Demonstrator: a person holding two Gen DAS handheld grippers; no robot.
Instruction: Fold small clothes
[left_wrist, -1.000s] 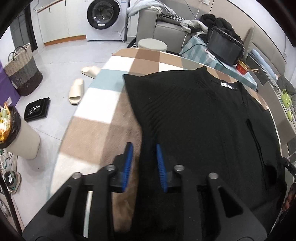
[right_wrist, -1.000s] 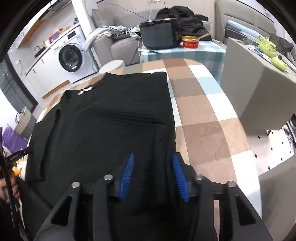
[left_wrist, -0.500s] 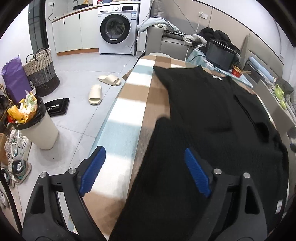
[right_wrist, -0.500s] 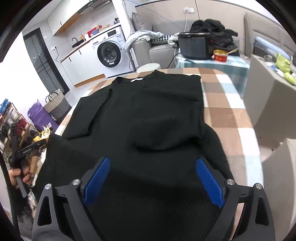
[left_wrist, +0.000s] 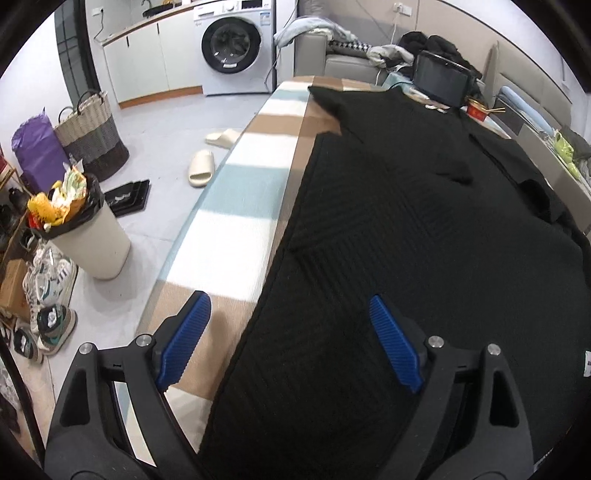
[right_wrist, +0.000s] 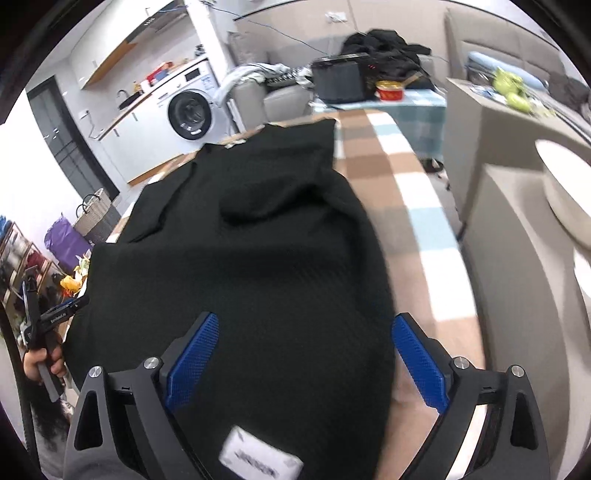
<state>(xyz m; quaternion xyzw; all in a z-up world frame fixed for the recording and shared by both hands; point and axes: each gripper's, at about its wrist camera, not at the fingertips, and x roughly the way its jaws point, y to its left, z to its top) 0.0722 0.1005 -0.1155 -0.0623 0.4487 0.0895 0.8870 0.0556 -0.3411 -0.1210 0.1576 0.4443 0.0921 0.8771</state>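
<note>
A black knit garment (left_wrist: 424, 240) lies spread over the table (left_wrist: 236, 206) with its checked cloth, reaching from the near edge up to the far edge, its lower part doubled back over itself. The left gripper (left_wrist: 291, 339) hangs above the garment's left edge, its 2 blue pads (left_wrist: 395, 343) spread wide and pinching nothing. The right gripper (right_wrist: 306, 365) hovers over the near hem, jaws also spread, with a white label (right_wrist: 258, 461) showing just below. The table's left and right edges stay bare.
</note>
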